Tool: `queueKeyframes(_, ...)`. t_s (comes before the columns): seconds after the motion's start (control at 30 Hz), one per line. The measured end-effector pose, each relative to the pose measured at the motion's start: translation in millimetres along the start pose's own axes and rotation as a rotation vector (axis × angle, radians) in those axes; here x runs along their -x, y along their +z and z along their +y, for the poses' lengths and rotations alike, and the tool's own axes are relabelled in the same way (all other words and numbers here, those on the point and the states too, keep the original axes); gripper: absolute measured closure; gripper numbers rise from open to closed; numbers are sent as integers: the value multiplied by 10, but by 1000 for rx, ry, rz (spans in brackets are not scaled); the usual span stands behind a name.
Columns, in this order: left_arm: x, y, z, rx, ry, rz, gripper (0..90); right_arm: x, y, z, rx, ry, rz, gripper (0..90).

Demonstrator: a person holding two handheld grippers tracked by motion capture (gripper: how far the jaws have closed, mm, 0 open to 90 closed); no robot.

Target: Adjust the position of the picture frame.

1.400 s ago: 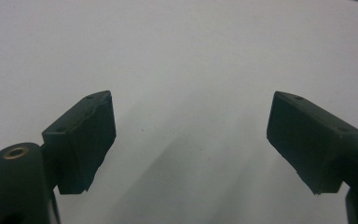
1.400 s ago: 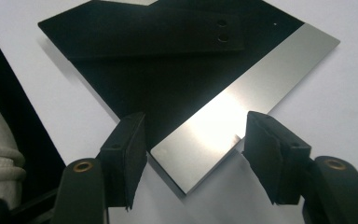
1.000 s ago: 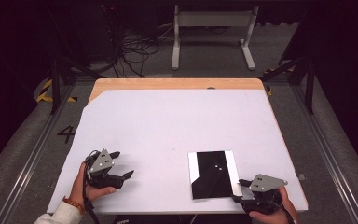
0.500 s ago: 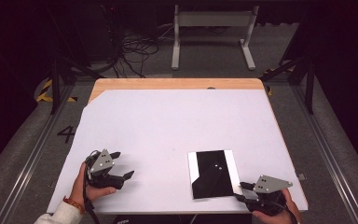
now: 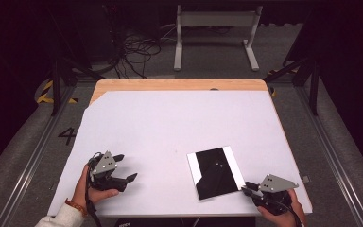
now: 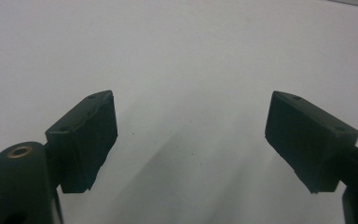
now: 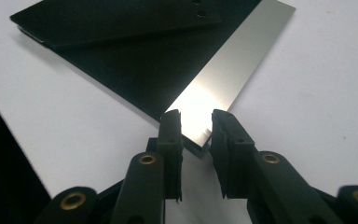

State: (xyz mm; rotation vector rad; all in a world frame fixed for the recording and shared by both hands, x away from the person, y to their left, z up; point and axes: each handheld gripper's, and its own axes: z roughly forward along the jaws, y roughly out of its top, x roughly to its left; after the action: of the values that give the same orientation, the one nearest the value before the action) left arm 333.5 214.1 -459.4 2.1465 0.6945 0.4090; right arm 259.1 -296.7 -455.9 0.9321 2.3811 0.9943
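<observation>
Dark room: black surroundings, cables and a metal frame on the floor beyond the bench [image 5: 170,123], whose white sheet covers all but a wooden strip at the far edge.

High view, plate: a flat black plate [image 5: 216,172] with pale bands along both long sides lies near the front right of the bench, a little askew.

High view, right gripper: the right gripper [image 5: 248,187] sits at the plate's near right corner, tips at the edge. A second ago it was just off that corner and higher on the bench; it has since slid down and in towards the corner.

High view, left gripper: the left gripper [image 5: 125,167] rests at the front left, well apart from the plate, in the same spot as a second ago, jaws spread.

Left gripper view: both pads stand wide apart over bare white sheet, nothing between them.

Right gripper view, jaws: the right gripper [image 7: 196,128] has its jaws nearly closed, a narrow gap left, and the shiny corner of the plate [image 7: 144,70] lies in that gap. Whether the pads already pinch it, I cannot tell.

Right gripper view, plate: a second dark slab with two small holes lies across the far part of the plate.

Meaning: the approach looks finished; the likely step in hand is closing on the corner to lift or drag the plate.

Risk: a thin, slick corner could slip out of a shallow pinch.
</observation>
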Motion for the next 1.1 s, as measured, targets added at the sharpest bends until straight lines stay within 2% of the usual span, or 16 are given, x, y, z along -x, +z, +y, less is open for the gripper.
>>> queueKeyframes(0.03,-3,2,3,0,1,-2,226,3,8,8,-2,2,-22,789)
queueKeyframes(0.1,-16,1,11,7,4,-16,258,4,10,9,-3,2,-32,805)
queueKeyframes(0.3,-53,25,62,10,7,-41,532,49,42,31,-8,33,-87,867)
queueKeyframes(0.33,-65,36,87,15,5,-50,628,75,61,42,-6,51,-90,871)
queueKeyframes(0.53,-103,98,139,15,14,-73,801,118,105,73,-5,76,-104,876)
queueKeyframes(0.63,-112,150,178,7,30,-79,852,162,139,96,-3,98,-105,876)
queueKeyframes(0.73,-110,201,203,-9,32,-89,891,198,178,135,-9,98,-114,876)
queueKeyframes(0.83,-124,290,252,-29,38,-97,897,230,207,163,-13,104,-116,877)
queueKeyframes(1.1,-155,493,425,-28,34,-116,897,312,311,261,-23,117,-130,880)
